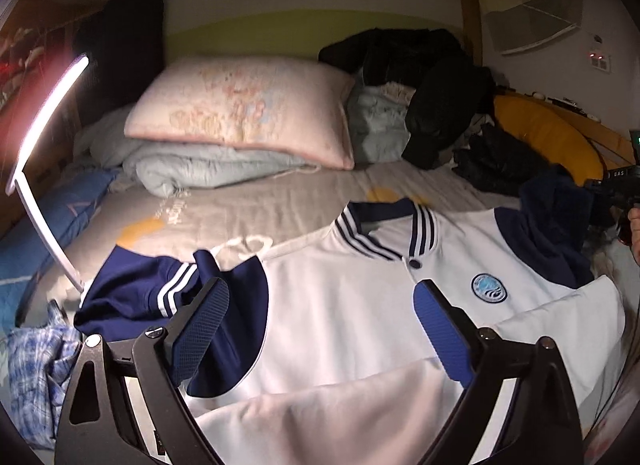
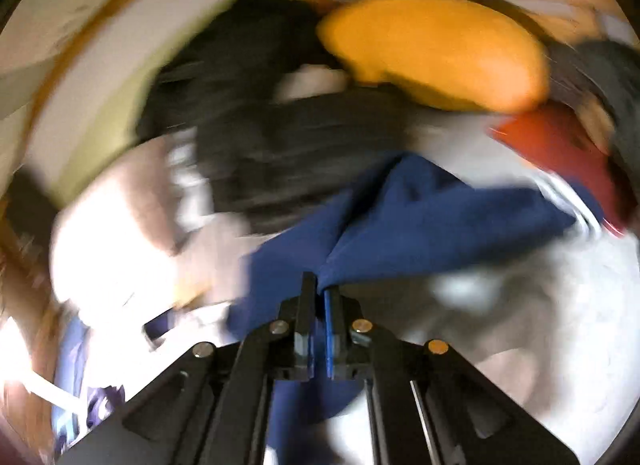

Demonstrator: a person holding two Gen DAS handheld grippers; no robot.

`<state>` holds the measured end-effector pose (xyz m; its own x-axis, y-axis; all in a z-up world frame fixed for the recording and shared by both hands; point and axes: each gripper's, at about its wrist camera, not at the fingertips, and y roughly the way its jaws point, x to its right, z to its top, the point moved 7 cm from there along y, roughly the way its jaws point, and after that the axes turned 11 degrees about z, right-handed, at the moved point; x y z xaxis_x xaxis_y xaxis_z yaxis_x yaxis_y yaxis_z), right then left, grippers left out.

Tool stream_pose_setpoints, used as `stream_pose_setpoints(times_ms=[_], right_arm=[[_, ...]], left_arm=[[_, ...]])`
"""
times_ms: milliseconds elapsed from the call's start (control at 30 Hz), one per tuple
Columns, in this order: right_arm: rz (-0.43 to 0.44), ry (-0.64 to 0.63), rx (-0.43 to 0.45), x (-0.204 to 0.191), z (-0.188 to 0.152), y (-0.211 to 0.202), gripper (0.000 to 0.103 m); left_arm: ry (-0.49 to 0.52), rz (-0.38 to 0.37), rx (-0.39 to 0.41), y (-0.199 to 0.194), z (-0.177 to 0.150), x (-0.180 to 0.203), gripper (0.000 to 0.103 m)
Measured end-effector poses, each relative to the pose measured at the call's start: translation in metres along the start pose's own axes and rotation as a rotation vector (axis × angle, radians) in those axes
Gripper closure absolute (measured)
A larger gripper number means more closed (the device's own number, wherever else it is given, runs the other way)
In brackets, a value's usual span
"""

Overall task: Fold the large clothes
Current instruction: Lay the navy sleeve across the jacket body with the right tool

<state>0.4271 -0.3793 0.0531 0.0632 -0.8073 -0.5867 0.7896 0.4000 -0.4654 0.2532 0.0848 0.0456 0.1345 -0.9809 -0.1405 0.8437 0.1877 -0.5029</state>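
Observation:
A white jacket with navy sleeves, a striped collar and a round chest badge lies front up on the bed. Its navy sleeve on the left is folded in over the cloth. My left gripper hovers over the jacket's chest, open, with nothing between its blue pads. On the right, the other navy sleeve is lifted off the bed. In the blurred right wrist view my right gripper is shut on that navy sleeve, which bunches up from the jaws.
A pink pillow on folded pale bedding sits at the head of the bed. Dark clothes and an orange cushion lie at the back right. A lit lamp arm curves on the left, above blue checked cloth.

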Motion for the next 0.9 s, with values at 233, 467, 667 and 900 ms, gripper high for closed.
stream_pose_setpoints(times_ms=[233, 467, 667, 900], right_arm=[[0.167, -0.251, -0.157, -0.124, -0.077, 0.011, 0.1], [0.15, -0.396, -0.41, -0.177, -0.206, 0.082, 0.1], [0.104, -0.537, -0.527, -0.187, -0.255, 0.102, 0.088], [0.143, -0.509, -0.416, -0.195, -0.218, 0.054, 0.07]], left_arm=[[0.007, -0.01, 0.011, -0.008, 0.001, 0.003, 0.01], [-0.013, -0.008, 0.013, -0.009, 0.003, -0.004, 0.01], [-0.028, -0.038, -0.016, -0.01, -0.002, -0.01, 0.01], [-0.032, -0.033, -0.014, -0.011, -0.003, -0.017, 0.01]])
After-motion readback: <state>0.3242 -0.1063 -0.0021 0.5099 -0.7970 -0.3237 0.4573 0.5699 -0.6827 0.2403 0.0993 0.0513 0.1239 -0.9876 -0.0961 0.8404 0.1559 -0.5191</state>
